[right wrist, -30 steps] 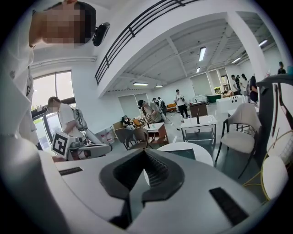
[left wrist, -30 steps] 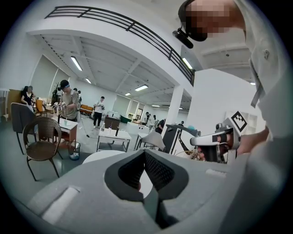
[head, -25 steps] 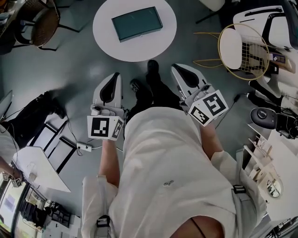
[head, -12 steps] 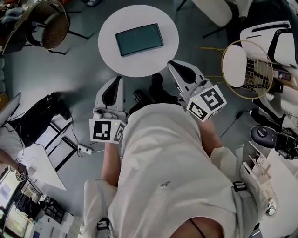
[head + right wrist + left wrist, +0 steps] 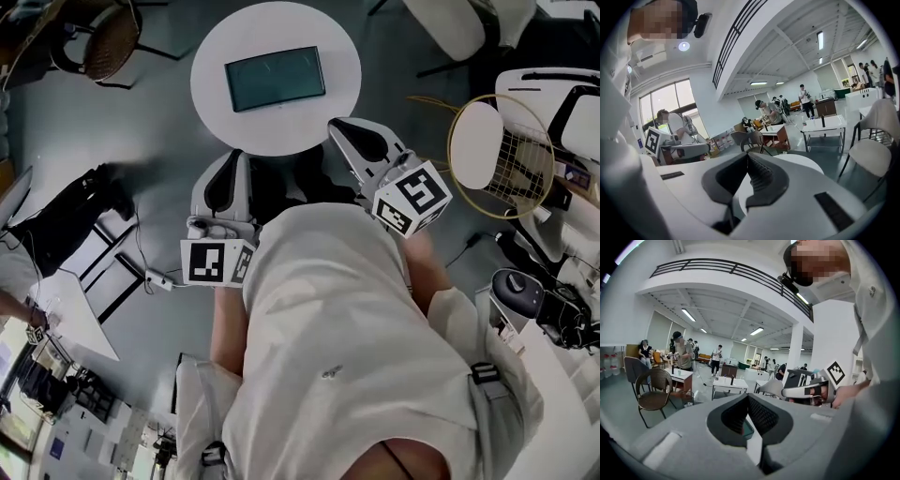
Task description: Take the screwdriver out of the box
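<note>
Head view: teal box (image 5: 276, 79) lay at the round table's (image 5: 211, 52) middle, screwdriver unseen, presumably inside | left gripper view: left gripper (image 5: 748, 398) clenched, empty | right gripper view: right gripper (image 5: 748, 155) clenched, empty | step: approach; next likely needs jaws parted to open the box

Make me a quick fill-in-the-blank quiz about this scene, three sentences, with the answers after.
1. The box lies on a ___ white table.
2. With nothing between them, the jaws of the left hand-held gripper and right hand-held gripper are ___.
3. In the head view, the wicker chair stands to the table's ___.
Missing words: round; shut; left.
</note>
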Demonstrator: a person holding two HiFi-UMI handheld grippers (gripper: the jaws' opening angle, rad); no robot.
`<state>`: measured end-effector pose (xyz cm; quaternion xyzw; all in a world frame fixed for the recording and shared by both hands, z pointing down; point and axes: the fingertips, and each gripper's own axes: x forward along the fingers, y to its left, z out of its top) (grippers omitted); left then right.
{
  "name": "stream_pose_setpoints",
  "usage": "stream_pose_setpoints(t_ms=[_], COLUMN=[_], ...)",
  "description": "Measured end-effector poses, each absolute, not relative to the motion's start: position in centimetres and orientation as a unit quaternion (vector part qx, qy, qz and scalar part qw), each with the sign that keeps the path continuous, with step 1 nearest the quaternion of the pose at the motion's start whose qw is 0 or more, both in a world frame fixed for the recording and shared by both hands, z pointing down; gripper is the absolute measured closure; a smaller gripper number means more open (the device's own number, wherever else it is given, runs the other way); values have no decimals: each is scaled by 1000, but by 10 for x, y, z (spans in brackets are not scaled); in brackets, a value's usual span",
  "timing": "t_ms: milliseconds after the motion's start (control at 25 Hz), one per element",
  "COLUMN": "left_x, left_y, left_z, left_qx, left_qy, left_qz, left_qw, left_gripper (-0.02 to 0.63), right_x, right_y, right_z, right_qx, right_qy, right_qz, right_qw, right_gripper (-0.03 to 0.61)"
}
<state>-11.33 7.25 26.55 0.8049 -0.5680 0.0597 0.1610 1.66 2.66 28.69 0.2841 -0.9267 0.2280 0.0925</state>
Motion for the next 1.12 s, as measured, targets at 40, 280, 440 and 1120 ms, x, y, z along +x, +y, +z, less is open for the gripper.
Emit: stream_pose_setpoints(t_ms=[40, 280, 440, 1120], left_x=[-112, -117, -123, -131], left_y=[72, 66, 55, -13], left_z=[268, 283, 286, 311], left_qx=[804, 801, 809, 880], left_qy=[-568, -565, -551, -420], left_qz=[61, 78, 87, 116], left_qw=[165, 182, 184, 191], left_gripper=[603, 603, 603, 603], right_x=[15, 0, -5, -33], right_y=[26, 22, 17, 11], right_z=[292, 319, 329, 399], right_qx=[279, 266, 278, 369], right_qy=[-927, -922, -915, -859], right_qz=[232, 256, 263, 312], right_qw=[98, 119, 125, 171], right_gripper=[569, 560, 552, 520])
